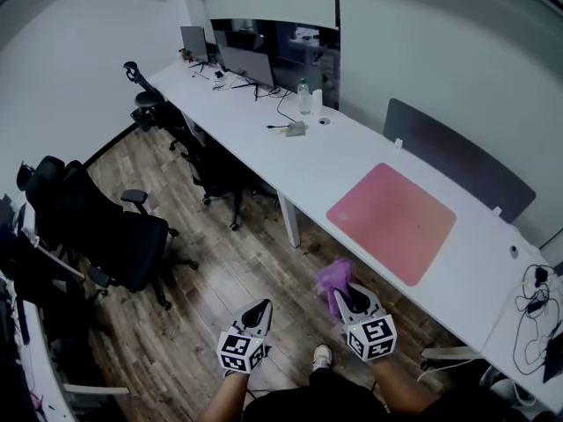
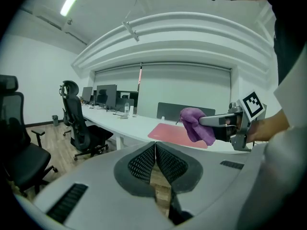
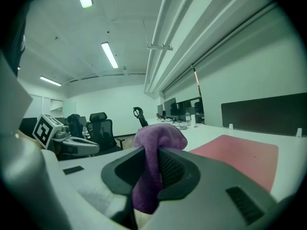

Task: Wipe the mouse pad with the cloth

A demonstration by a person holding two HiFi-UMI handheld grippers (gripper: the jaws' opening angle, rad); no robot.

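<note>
Head view: the pad [image 1: 393, 221] lies on the table [image 1: 352, 148], up and right of the cloth [image 1: 331, 277] in the right gripper [image 1: 347, 295], which is the nearer one.

Left gripper view: the left gripper [image 2: 155, 146] has its fingers closed on nothing.

Right gripper view: the fingers clamp the cloth, and the pad is at the frame's right.

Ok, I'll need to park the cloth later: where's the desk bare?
Bare desk between the bottle and the pad, and between pad and cables. Crowded at the far monitors.
</note>
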